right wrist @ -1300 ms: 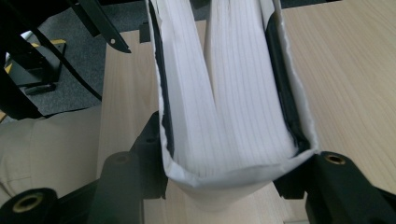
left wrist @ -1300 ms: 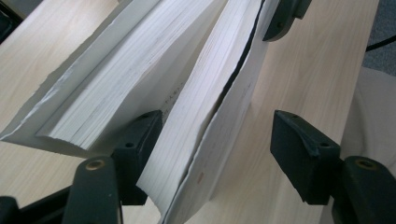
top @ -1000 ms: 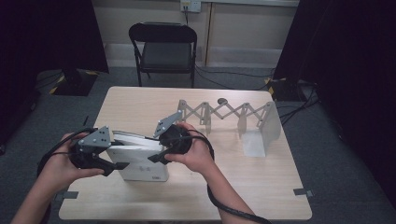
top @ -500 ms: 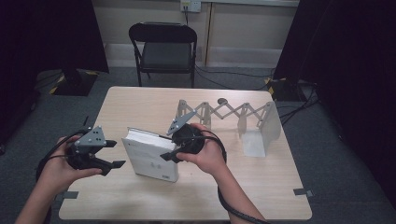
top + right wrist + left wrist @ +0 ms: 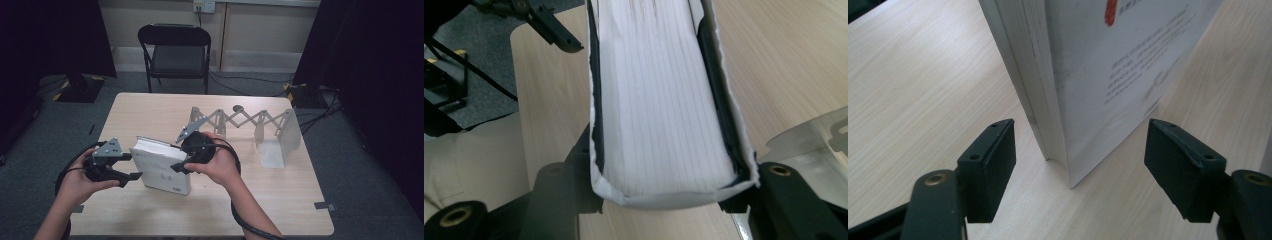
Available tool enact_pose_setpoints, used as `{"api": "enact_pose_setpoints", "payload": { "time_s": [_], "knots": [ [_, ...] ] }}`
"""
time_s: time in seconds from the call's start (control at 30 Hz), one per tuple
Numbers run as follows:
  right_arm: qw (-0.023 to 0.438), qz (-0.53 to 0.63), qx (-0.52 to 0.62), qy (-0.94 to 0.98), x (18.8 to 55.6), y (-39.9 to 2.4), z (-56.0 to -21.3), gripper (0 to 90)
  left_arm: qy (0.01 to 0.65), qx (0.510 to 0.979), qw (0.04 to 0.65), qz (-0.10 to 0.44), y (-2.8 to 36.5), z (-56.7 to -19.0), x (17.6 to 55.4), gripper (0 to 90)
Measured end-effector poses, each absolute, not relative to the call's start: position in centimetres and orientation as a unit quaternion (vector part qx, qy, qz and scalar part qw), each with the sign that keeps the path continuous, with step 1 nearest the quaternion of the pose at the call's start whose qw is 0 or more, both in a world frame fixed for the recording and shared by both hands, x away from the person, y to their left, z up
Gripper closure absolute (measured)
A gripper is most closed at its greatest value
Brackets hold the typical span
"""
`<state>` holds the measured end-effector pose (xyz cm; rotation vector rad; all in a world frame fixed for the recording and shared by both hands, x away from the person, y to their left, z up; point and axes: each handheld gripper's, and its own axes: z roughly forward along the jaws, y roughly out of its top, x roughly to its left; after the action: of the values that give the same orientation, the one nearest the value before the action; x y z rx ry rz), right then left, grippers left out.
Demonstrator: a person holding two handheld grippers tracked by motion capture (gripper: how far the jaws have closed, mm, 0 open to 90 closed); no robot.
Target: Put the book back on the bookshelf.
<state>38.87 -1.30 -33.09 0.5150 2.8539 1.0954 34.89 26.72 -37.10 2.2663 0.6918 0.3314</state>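
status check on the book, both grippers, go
Right gripper clamped across the book, book up on edge. Left gripper open, jaws just closing slightly, straddling its corner, not touching. Folding rack behind, clear.

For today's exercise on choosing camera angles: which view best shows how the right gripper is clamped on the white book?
The right gripper view: both jaws of the right gripper press the covers of the white book. The high view shows the book whole but the grip small. The left gripper view shows its corner on the table, no clamp.

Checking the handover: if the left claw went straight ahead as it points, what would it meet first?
Probably the book: its corner stands between the left claw's open jaws, untouched, on the table.
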Motion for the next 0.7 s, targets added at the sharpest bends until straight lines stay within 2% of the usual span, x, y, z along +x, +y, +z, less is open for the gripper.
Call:
{"api": "enact_pose_setpoints", "payload": {
  "time_s": [0.4,0.7],
  "knots": [
    [0.025,0.344,0.162,0.925,39.2,0.5,-31.8,44.7,0.275,0.881,0.367,0.116,26.6,-38.6,35.2,28.9],
    [0.019,0.308,0.154,0.939,39.5,1.9,-31.2,48.5,0.281,0.882,0.362,0.108,26.6,-39.5,35.0,28.4]
  ]
}}
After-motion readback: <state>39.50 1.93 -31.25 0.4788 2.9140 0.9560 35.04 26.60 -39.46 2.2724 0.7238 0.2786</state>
